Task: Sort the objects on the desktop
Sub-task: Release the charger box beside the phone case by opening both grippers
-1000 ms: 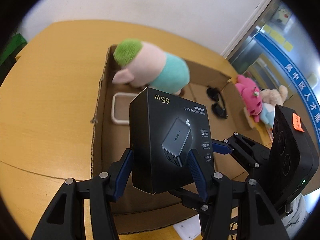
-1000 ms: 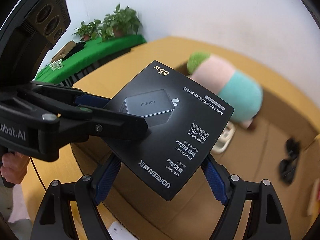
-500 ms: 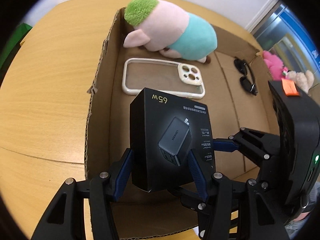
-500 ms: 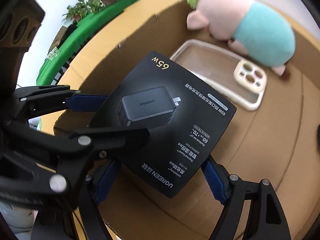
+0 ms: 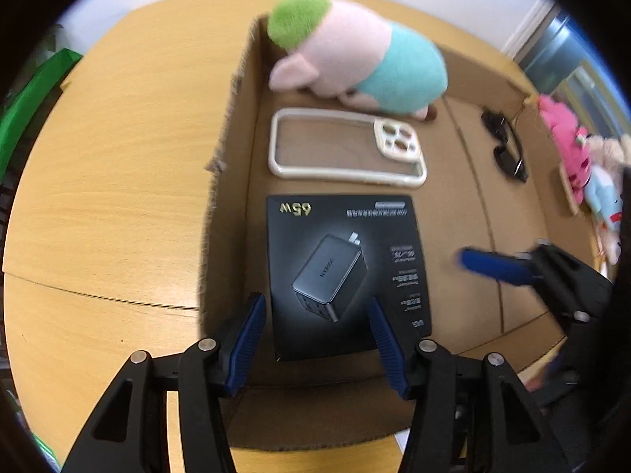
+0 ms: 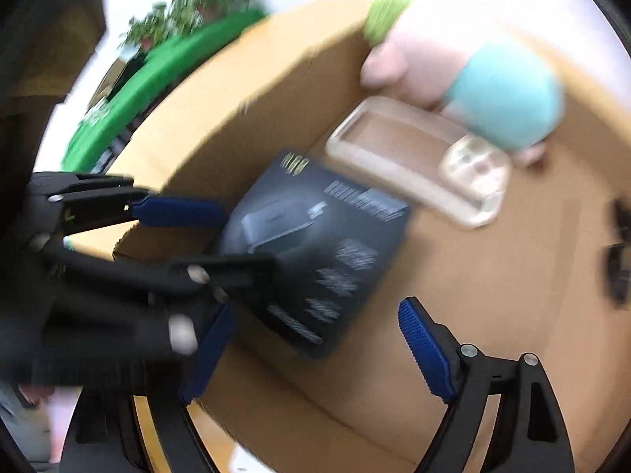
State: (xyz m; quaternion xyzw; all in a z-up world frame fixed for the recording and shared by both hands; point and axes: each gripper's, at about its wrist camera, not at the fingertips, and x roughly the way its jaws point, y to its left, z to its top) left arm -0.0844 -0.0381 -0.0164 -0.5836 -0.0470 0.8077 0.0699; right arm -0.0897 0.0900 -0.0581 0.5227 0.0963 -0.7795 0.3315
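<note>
The black box (image 5: pixel 347 272) lies flat in the cardboard tray (image 5: pixel 465 205). The left gripper (image 5: pixel 315 339) is let go around it. The right gripper (image 6: pixel 315 354) is opening, touching nothing.

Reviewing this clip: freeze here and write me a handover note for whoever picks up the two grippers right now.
Left gripper: jaws apart over the near end of the charger box, not gripping it.
Right gripper: jaws opening, clear of the charger box.
Done: charger box lies flat in the cardboard box, next to the phone case; plush pig and sunglasses are in there too.
Left: probably the pink toy, which appears to sit outside the right edge.
</note>
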